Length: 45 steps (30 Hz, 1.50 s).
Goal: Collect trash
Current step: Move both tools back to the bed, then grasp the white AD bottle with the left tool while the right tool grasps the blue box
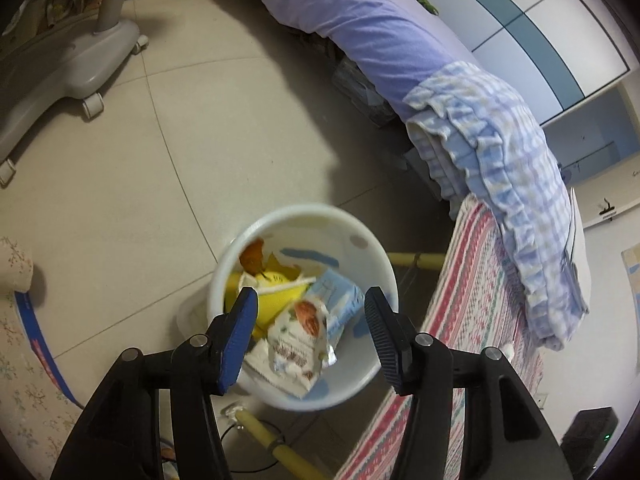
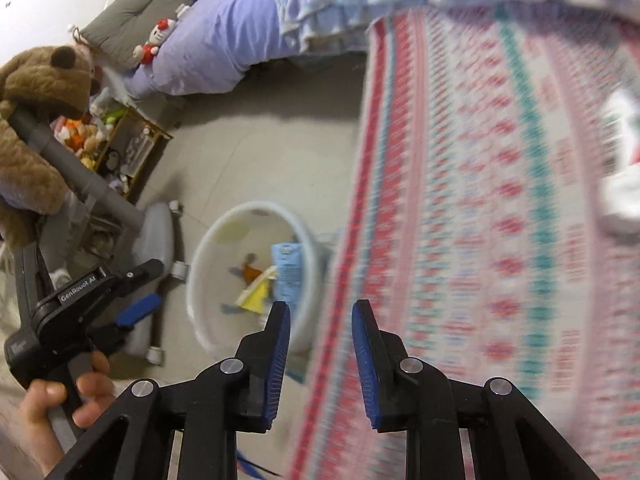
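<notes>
- While the left hand-held gripper (image 1: 310, 320) hangs over the white bin (image 1: 352, 236), its jaws stand wide apart and hold nothing; a nut-printed snack wrapper (image 1: 298, 344) lies on top of the heap right below them.
- Also in the bin are a light-blue packet (image 1: 340, 300), something yellow (image 1: 276, 296) and an orange scrap (image 1: 252, 256). The bin stands on the tiled floor (image 1: 120, 184), just beside the patterned bed cover (image 2: 480, 200).
- The right hand-held gripper (image 2: 322, 320) is partly open and empty too, pointing toward the edge of that cover; its view is badly smeared.
- A white crumpled thing with red and green on it (image 2: 622, 160) lies on the cover, well apart from the right gripper. It is probably the next piece of trash, though the blur keeps me from saying what it is.
- By the look of it, it would be light, soft and easily crushed, like wrapper or tissue, so it needs little force.
- I would take it across a raised fold or bunched middle, not a flat edge, since thin film can slip from the pads.
- The cover underneath is soft cloth, so a low pinch risks catching fabric along with the trash.
</notes>
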### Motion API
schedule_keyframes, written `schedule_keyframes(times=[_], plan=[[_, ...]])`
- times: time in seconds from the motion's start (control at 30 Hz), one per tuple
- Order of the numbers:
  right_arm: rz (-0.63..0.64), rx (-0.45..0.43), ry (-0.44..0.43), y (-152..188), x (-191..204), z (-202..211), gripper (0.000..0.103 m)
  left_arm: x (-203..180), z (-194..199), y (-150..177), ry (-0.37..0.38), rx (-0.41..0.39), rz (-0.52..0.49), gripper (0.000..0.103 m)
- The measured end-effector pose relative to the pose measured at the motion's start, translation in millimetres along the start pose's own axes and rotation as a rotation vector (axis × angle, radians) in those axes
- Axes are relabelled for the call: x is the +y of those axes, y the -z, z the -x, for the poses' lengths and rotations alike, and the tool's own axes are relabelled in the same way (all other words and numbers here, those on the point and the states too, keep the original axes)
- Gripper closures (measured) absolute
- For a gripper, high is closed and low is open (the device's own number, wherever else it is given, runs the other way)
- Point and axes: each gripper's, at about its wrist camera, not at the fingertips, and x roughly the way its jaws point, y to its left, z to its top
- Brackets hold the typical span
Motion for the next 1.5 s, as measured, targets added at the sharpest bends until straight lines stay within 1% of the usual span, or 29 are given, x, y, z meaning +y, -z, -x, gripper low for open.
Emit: schedule_keyframes(times=[0.13,0.23,0.33,0.4,0.47,0.53,0.6,0.63,0.67,0.7,0.77,0.87,0.93,1.0,1.07,1.2,1.23,1.27,1.37,1.43,1.5], plan=[[0.032,-0.021,0.052,3.7,-27.5,36.0,0.073,-21.5,11.1,20.9,0.003,0.000,-0.058,0.045],[0.048,-0.045,0.094,5.3,-52.6,65.9,0.066,-46.1,23.8,41.5,-0.009,-0.016,-0.137,0.045],[0.039,-0.067,0.126,5.6,-82.1,92.3,0.065,-67.9,36.2,61.4,0.000,-0.011,-0.192,0.045],[0.012,-0.090,0.140,5.0,-105.8,107.2,0.058,-81.9,45.0,74.4,0.004,-0.010,-0.213,0.045],[-0.025,-0.120,0.174,5.1,-132.6,117.6,0.046,-97.6,53.7,89.2,0.002,-0.012,-0.242,0.045],[-0.082,-0.120,0.181,4.7,-156.4,121.4,0.045,-110.9,60.5,103.8,-0.006,0.000,-0.266,0.045],[-0.146,-0.104,0.183,2.2,-182.9,121.2,0.045,-122.9,66.2,118.6,-0.003,0.029,-0.280,0.045],[-0.166,-0.099,0.191,1.7,-192.3,120.9,0.043,-128.6,69.4,126.6,0.003,0.040,-0.289,0.045],[-0.204,-0.082,0.202,1.8,-207.0,117.5,0.038,-134.6,72.8,134.9,0.007,0.049,-0.301,0.045],[-0.240,-0.063,0.200,2.7,-218.5,113.8,0.037,-139.9,75.7,142.6,0.005,0.052,-0.310,0.045],[-0.340,-0.010,0.170,7.0,-244.1,103.1,0.037,-148.7,79.5,156.9,-0.006,0.054,-0.328,0.045],[-0.454,0.043,0.141,11.9,-267.5,86.9,0.037,-159.5,77.7,172.9,-0.012,0.079,-0.340,0.045],[-0.488,0.060,0.121,8.7,-273.7,78.9,0.037,-170.2,75.4,183.5,0.001,0.111,-0.348,0.045],[-0.478,0.047,0.117,2.1,-270.7,75.9,0.037,-181.4,76.8,192.3,0.013,0.121,-0.357,0.045],[-0.450,0.039,0.137,-4.5,-263.8,72.8,0.032,-195.9,78.6,199.4,0.023,0.120,-0.372,0.045],[-0.418,0.043,0.189,-14.7,-254.9,56.9,0.032,-227.6,75.9,211.1,0.051,0.118,-0.410,0.044],[-0.401,0.034,0.208,-16.1,-252.1,54.9,0.032,-234.7,72.4,210.6,0.050,0.118,-0.419,0.044],[-0.360,0.020,0.245,-18.9,-247.0,52.4,0.032,-244.7,67.4,210.4,0.044,0.110,-0.440,0.044],[-0.270,0.025,0.306,-21.0,-238.7,42.1,0.030,-271.9,49.9,204.6,0.008,0.052,-0.513,0.044],[-0.250,0.026,0.305,-22.6,-236.4,37.9,0.031,-288.5,31.2,197.4,-0.022,0.033,-0.545,0.044],[-0.226,0.026,0.302,-22.9,-235.5,37.1,0.034,-302.1,8.3,190.3,-0.030,0.042,-0.552,0.044]])
